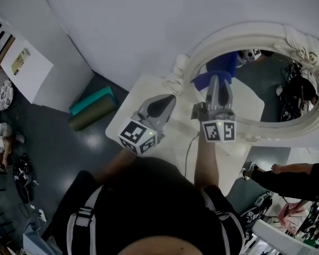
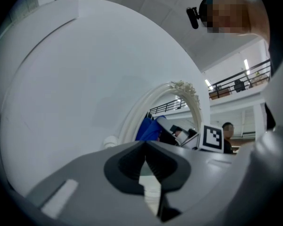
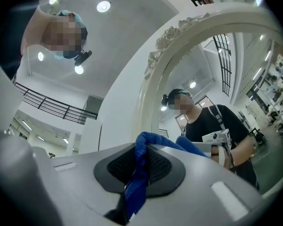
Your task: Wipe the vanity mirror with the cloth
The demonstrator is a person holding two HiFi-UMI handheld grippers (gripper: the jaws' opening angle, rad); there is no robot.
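**Figure. Cloth presented to the mirror, seen from the head and from both tools.**

The right tool [image 1: 218, 78] is clamped on a blue fabric cloth [image 3: 137, 182]. A fold is nipped between its ribbed pads, and the loose remainder bunches ahead of the tips and hangs down behind them. Directly in front of this tool stands the oval white-framed glass vanity mirror [image 1: 228, 33]. The cloth lies at the near end of the glass, just inside the frame, though contact with the glass cannot be confirmed.

The left tool [image 1: 173, 97] is beside the right one, its jaws closed tip to tip on nothing, above the white tabletop [image 1: 146, 89] and aimed at the frame's edge.

Handling, as judged:
- **Cloth:** light, limp and compliant. It cannot push by itself, so pressure must come through the tips. A deep pinch near the middle of the wad, as held, keeps a padded face forward.
- **Mirror:** rigid, smooth and breakable, leaning against the white wall [image 1: 149, 20]. Strokes should be gentle, with only fabric meeting the glass. Steady it, if needed, by the moulded frame.
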